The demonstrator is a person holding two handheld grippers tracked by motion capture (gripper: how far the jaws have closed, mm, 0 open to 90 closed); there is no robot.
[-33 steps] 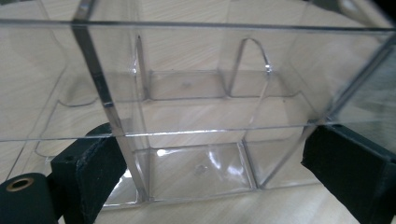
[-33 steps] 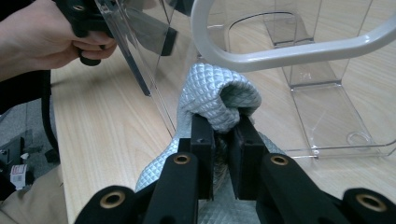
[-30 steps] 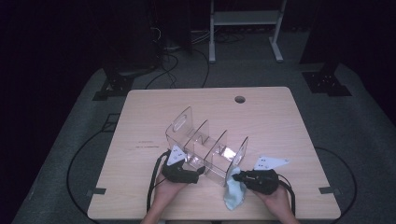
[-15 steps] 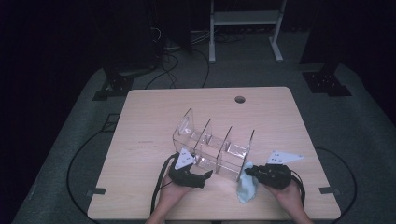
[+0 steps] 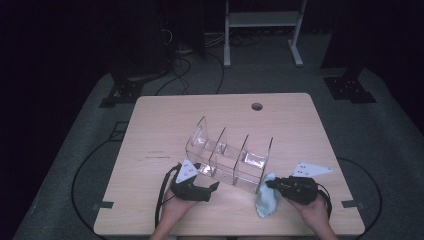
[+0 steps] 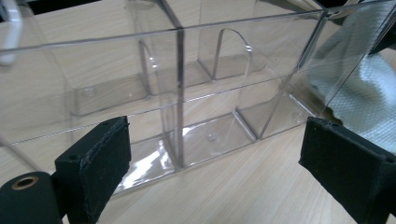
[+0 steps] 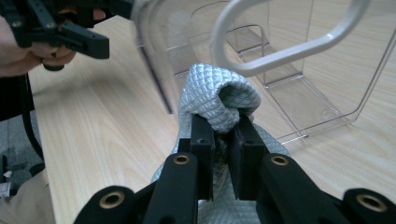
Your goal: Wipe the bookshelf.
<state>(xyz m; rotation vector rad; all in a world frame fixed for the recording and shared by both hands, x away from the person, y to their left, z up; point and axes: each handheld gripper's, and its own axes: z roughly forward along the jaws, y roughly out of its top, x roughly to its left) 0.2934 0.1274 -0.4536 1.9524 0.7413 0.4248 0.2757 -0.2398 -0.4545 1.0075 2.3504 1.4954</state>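
The left tongs (image 5: 212, 186) are gaping wide, empty, at seven o'clock of the clear organizer (image 5: 231, 156) sitting mid-table (image 5: 150, 130). At its five o'clock, the right tongs (image 5: 270, 184) are pinching a pale blue cloth (image 5: 265, 201).

Organizer (image 5: 230, 160): clear acrylic, three compartments divided by upright rounded panels; stood upright near the middle of the tabletop (image 5: 165, 120), set at a slant.
Cloth (image 7: 219, 95): pale blue, quilted weave; bunched and pinched between the right tongs (image 7: 223, 140), its lower part draped onto the tabletop just beside the organizer's near right corner.
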